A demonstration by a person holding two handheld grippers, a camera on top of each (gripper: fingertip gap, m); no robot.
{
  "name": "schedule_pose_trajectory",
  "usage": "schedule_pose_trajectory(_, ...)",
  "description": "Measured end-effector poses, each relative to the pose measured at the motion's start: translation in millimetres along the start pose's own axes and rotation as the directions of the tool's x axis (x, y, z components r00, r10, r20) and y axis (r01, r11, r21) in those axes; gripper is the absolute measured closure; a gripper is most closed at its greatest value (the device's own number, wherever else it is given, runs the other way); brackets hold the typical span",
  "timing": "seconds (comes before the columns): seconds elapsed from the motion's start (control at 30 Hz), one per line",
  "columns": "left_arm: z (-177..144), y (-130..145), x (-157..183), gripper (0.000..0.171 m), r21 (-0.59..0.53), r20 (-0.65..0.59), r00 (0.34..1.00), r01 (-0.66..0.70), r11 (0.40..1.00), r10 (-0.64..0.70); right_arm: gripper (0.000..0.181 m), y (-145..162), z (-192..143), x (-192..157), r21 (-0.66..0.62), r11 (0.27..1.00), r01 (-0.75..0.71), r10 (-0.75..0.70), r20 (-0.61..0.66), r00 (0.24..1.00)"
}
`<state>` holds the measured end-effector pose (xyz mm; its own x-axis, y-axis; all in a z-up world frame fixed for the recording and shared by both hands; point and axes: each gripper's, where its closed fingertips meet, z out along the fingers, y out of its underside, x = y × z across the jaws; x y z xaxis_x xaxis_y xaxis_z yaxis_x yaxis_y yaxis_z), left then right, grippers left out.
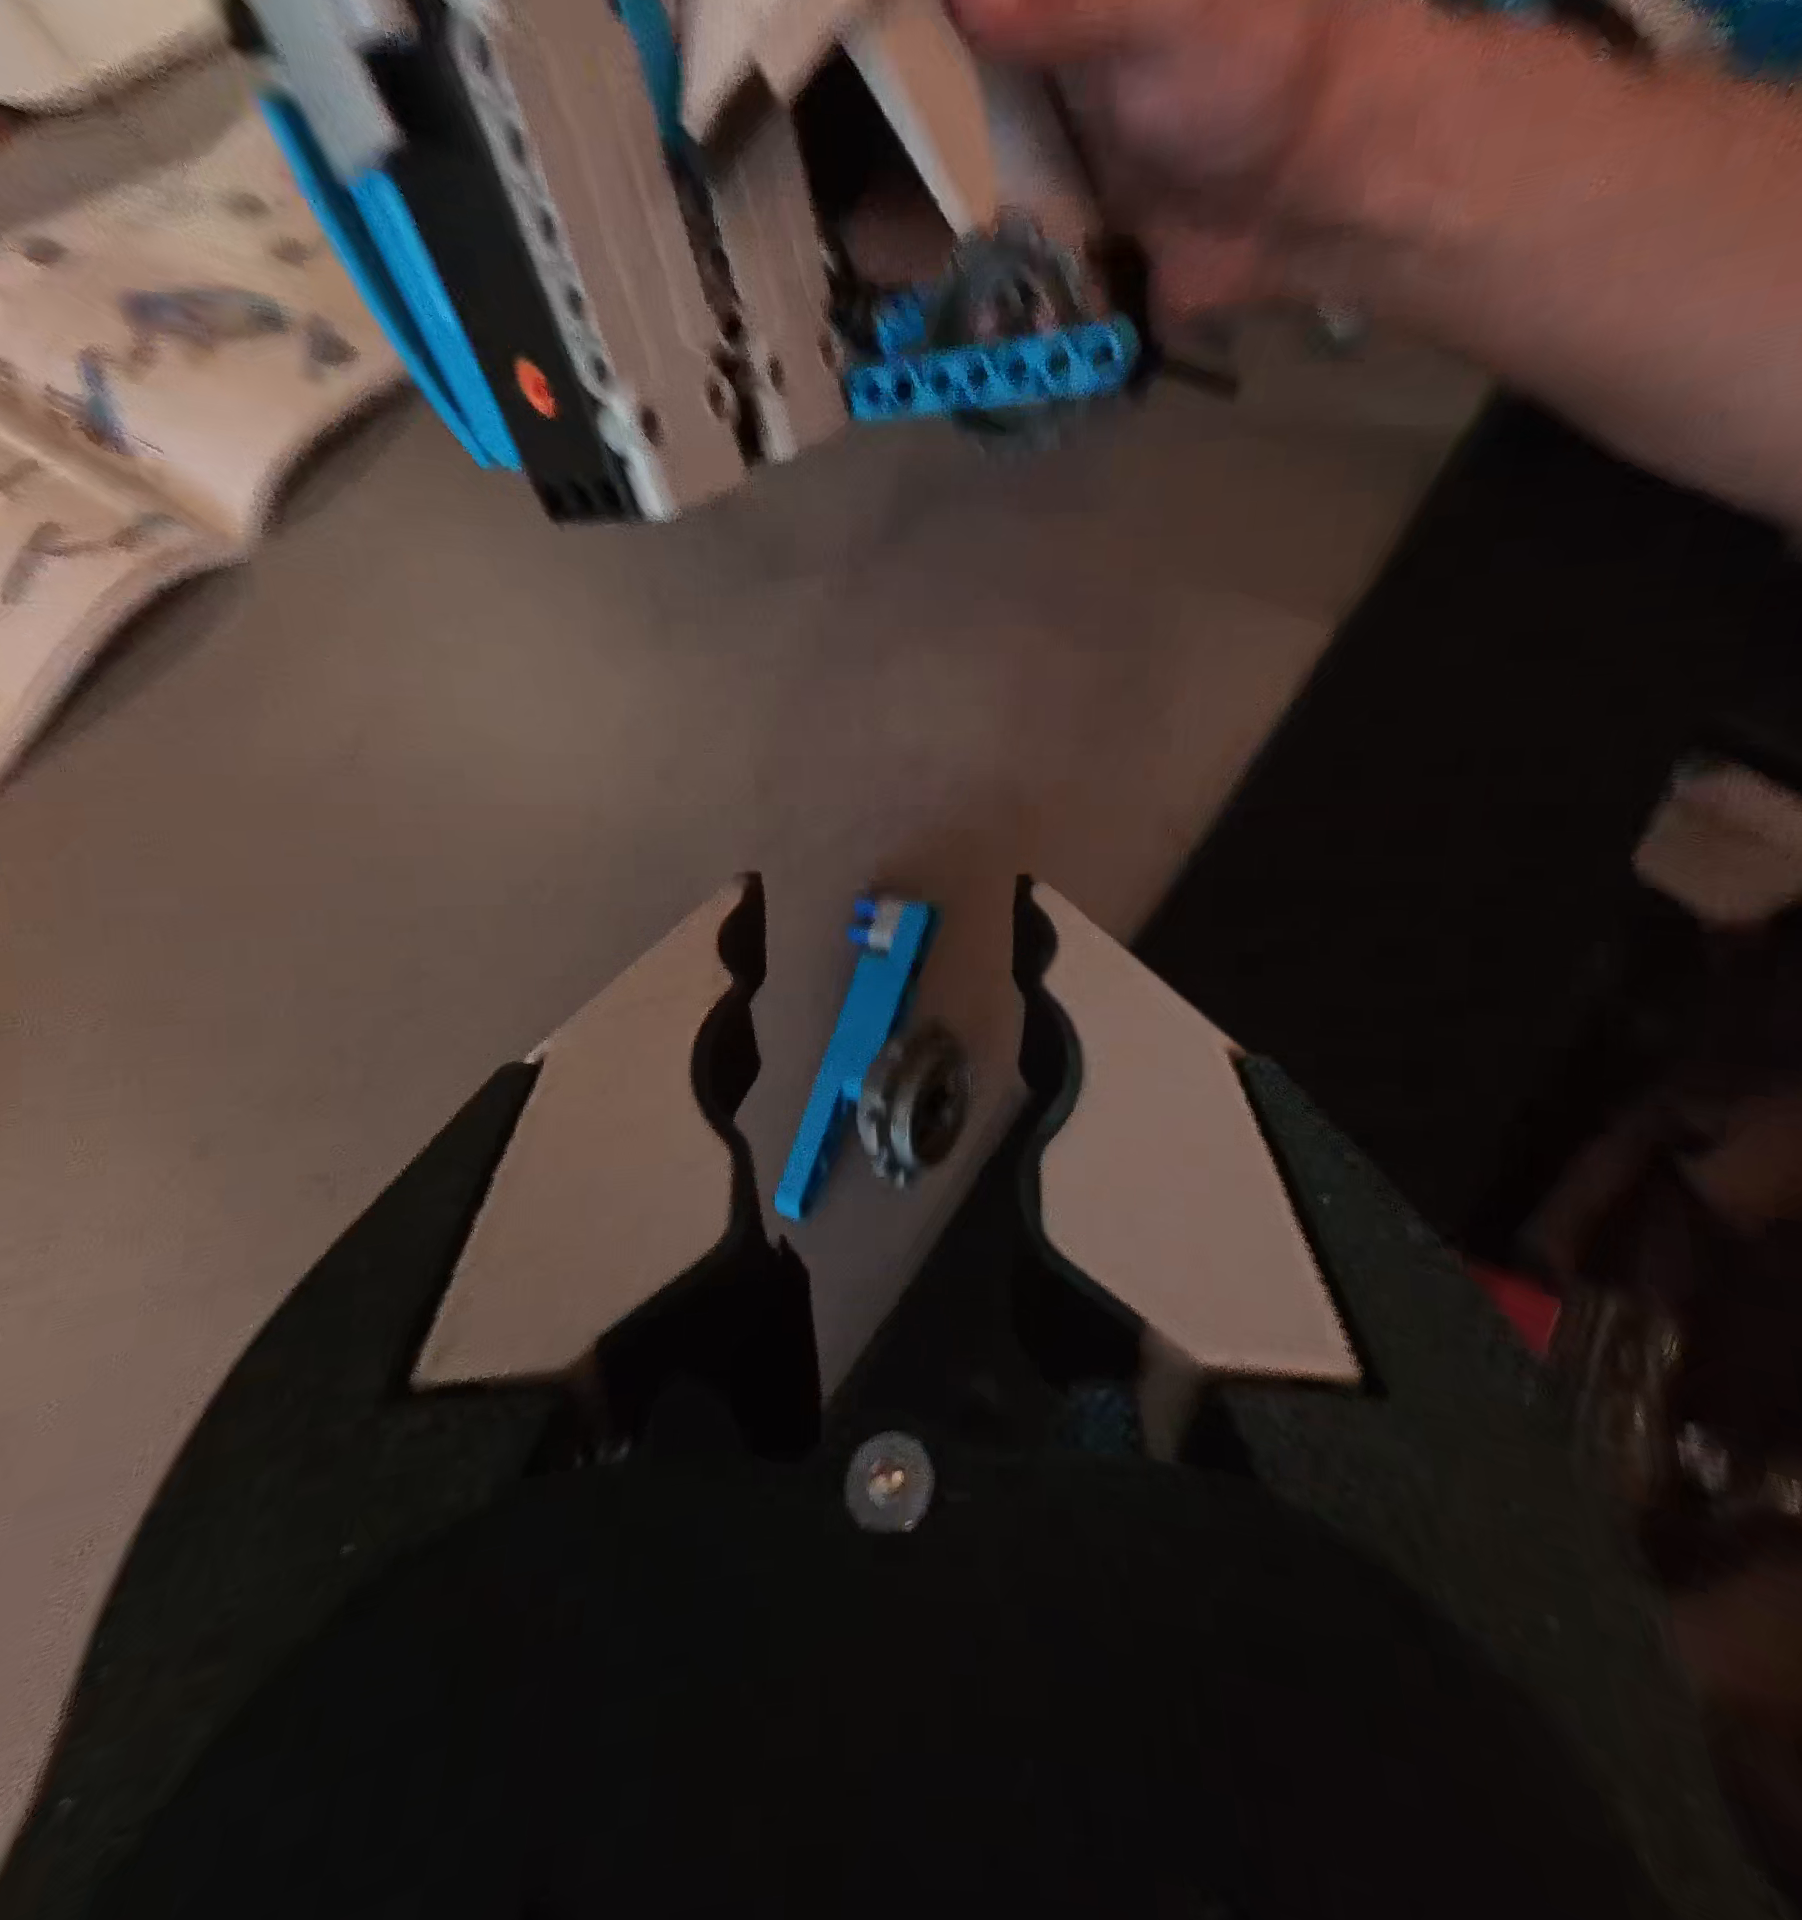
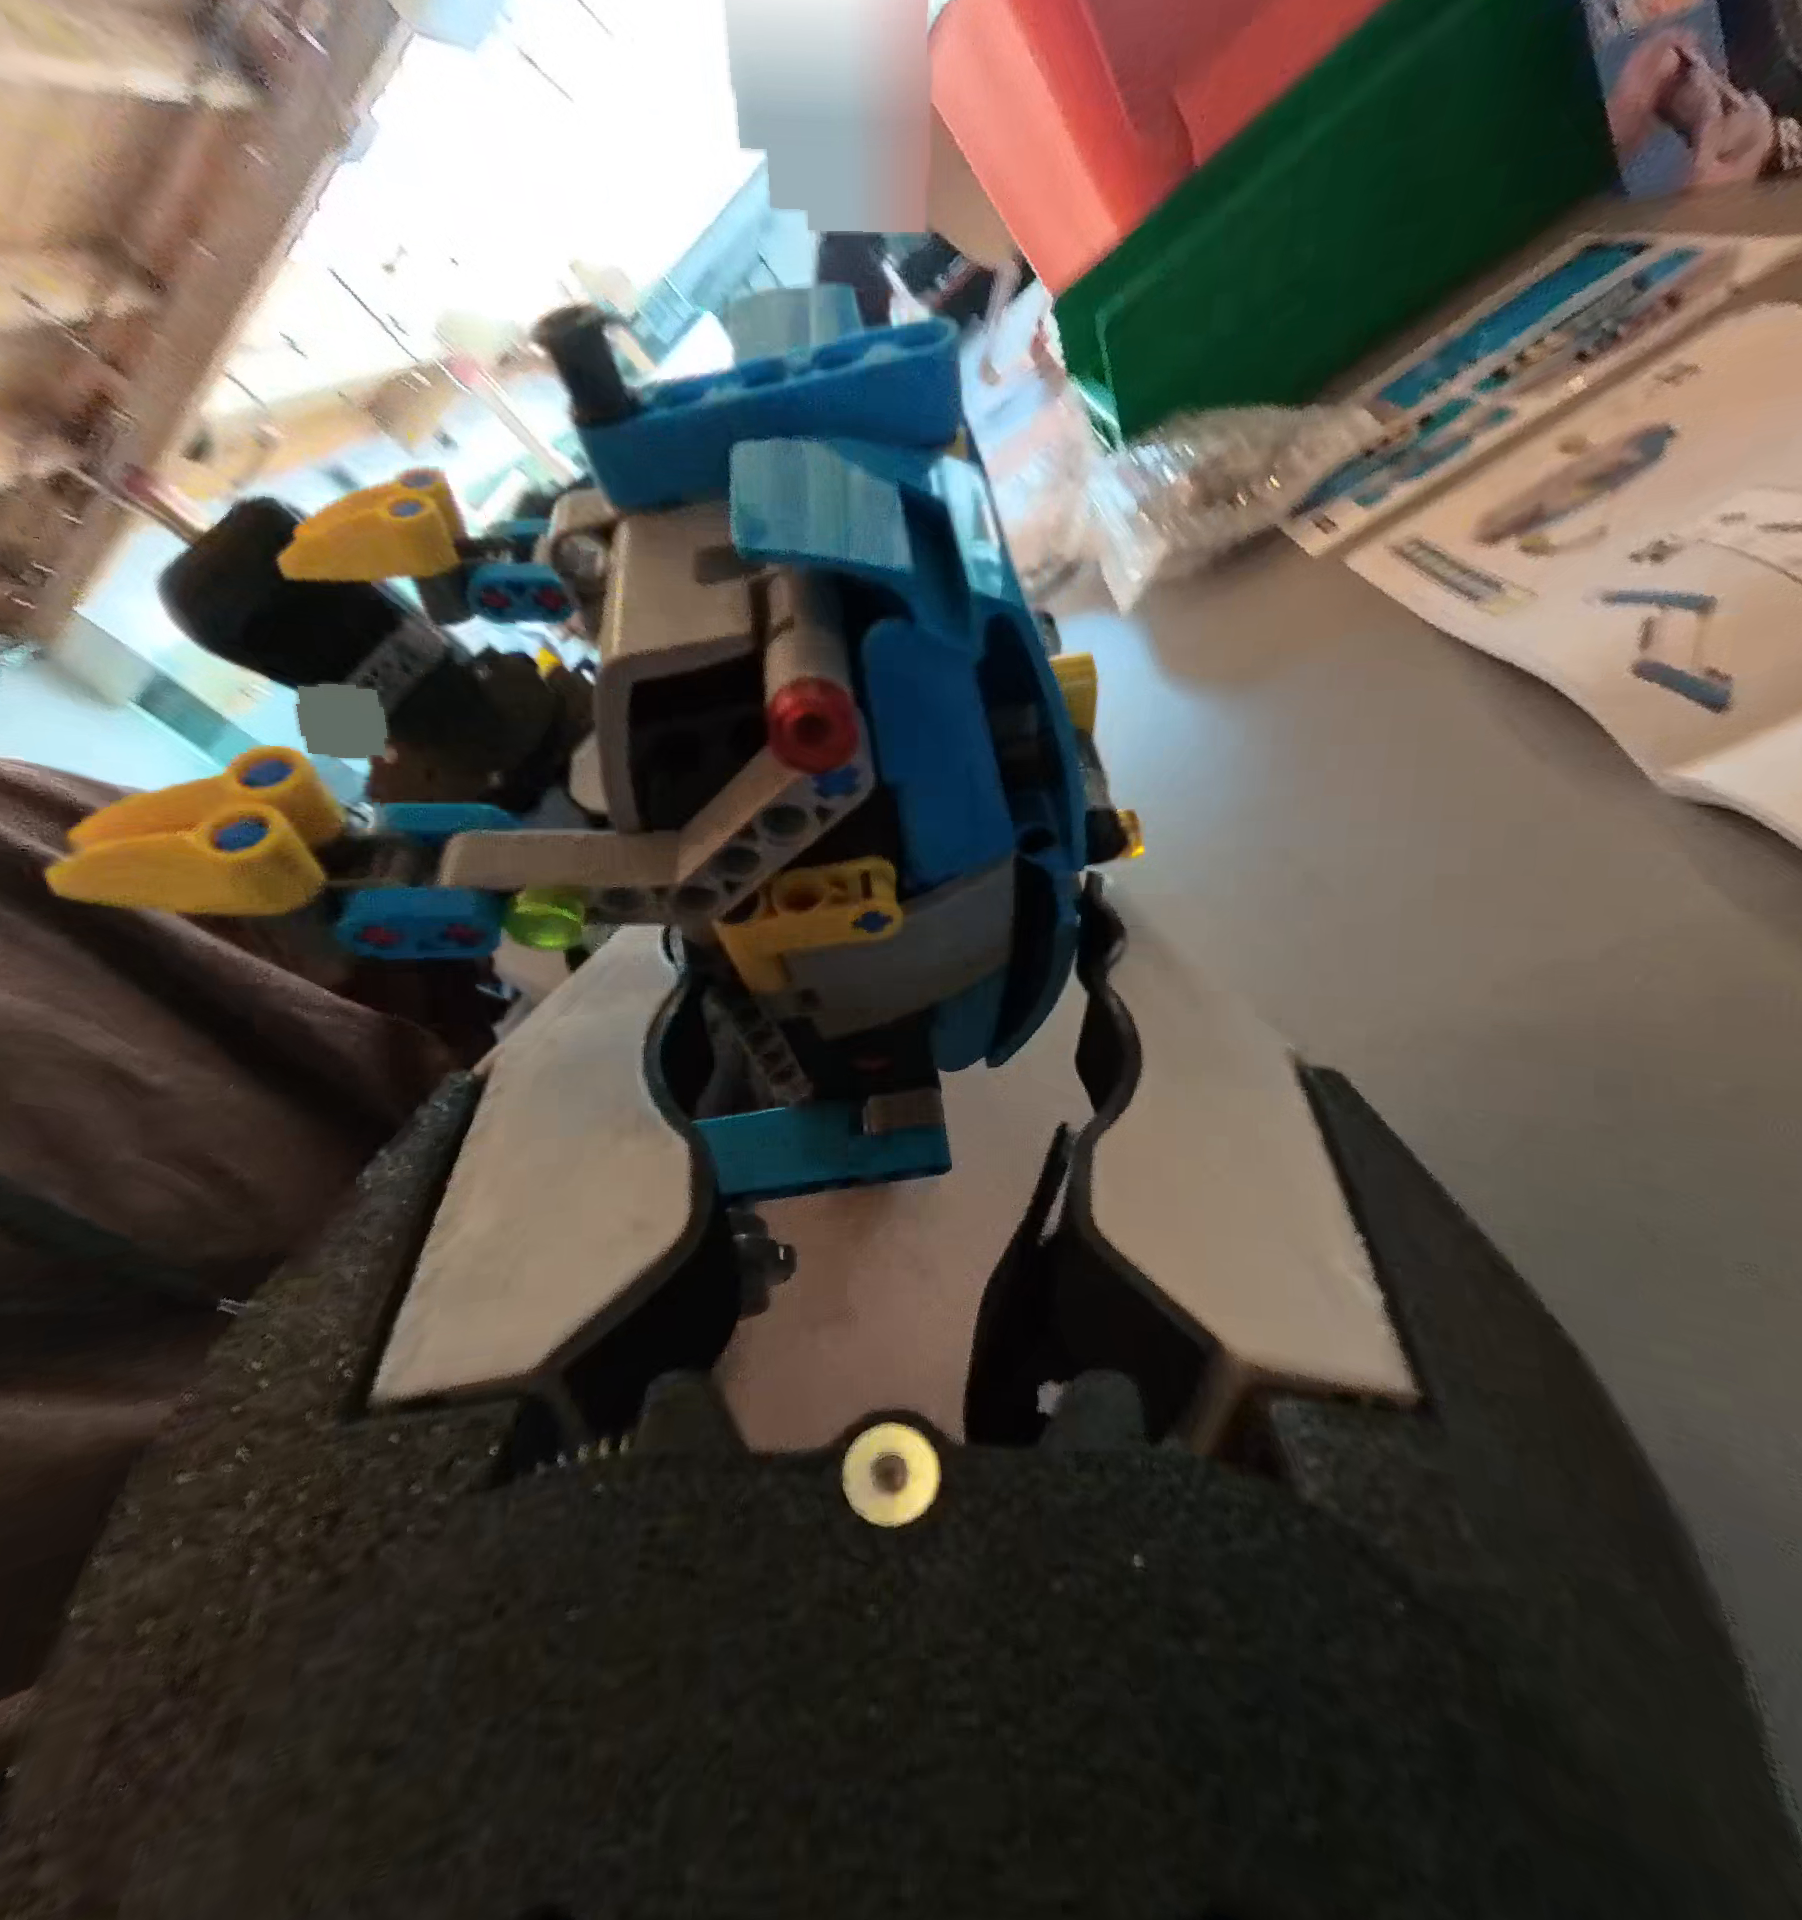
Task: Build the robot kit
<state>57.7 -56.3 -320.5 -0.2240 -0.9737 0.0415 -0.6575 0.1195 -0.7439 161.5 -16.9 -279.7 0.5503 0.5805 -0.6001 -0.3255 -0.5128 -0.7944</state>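
Observation:
My left gripper [image 1: 886, 888] is open just above the grey table [image 1: 461, 831]. A small blue beam [image 1: 855, 1060] with a grey gear [image 1: 912, 1101] on it lies on the table between the fingers, touching neither. My right gripper [image 2: 855, 935] is shut on the lower part of a blue, grey and yellow brick model [image 2: 824, 665] and holds it off the table. The model has yellow claw pieces [image 2: 190, 842] sticking out to the left. In the left wrist view the right gripper's pale fingers [image 1: 648, 260] show at the top with the model's holed blue beam [image 1: 990, 374], and a hand [image 1: 1396, 208] is beside it.
An open instruction booklet lies on the table [image 1: 66, 436], also in the right wrist view [image 2: 1655, 582]. A green box [image 2: 1344, 260], a red box [image 2: 1063, 125] and a clear bag [image 2: 1219, 468] stand behind it. The table edge runs close on the right [image 1: 1292, 727].

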Motion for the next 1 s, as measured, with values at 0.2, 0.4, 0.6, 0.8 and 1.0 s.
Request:
schedule_pose_trajectory(0.2, -18.5, -76.1, -1.3, 0.103, 0.343, -0.029, 0.989, 0.146, 0.928, -0.145, 0.111, -10.9, 6.4, -37.9, 0.067, 0.996, 0.054, -0.063, 0.131, 0.989)
schedule_pose_trajectory(0.4, -17.7, -101.3, -2.4, 0.08, 0.385, -0.382, 0.895, 0.381, 0.84, -0.231, 0.111, -24.0, -1.6, -80.7, 0.154, 0.982, 0.114, -0.153, 0.272, 0.95)
schedule_pose_trajectory(0.6, -15.7, -120.3, 4.3, 0.107, 0.476, -0.341, 0.926, 0.318, 0.82, -0.161, 0.109, -25.0, 0.0, -92.5, 0.197, 0.952, 0.233, -0.273, 0.21, 0.939)
schedule_pose_trajectory(0.8, -1.5, -122.4, 18.3, 0.108, 0.448, -0.31, 0.945, 0.239, 0.862, -0.101, 0.102, -30.6, -5.2, -108.7, 0.257, 0.938, 0.231, -0.301, 0.28, 0.912)
schedule_pose_trajectory(1.0, -7.8, -84.0, -20.6, 0.109, 0.285, -0.074, 0.996, 0.066, 0.956, -0.046, 0.105, -34.5, -9.8, -80.5, 0.245, 0.949, 0.199, -0.244, 0.171, 0.955)
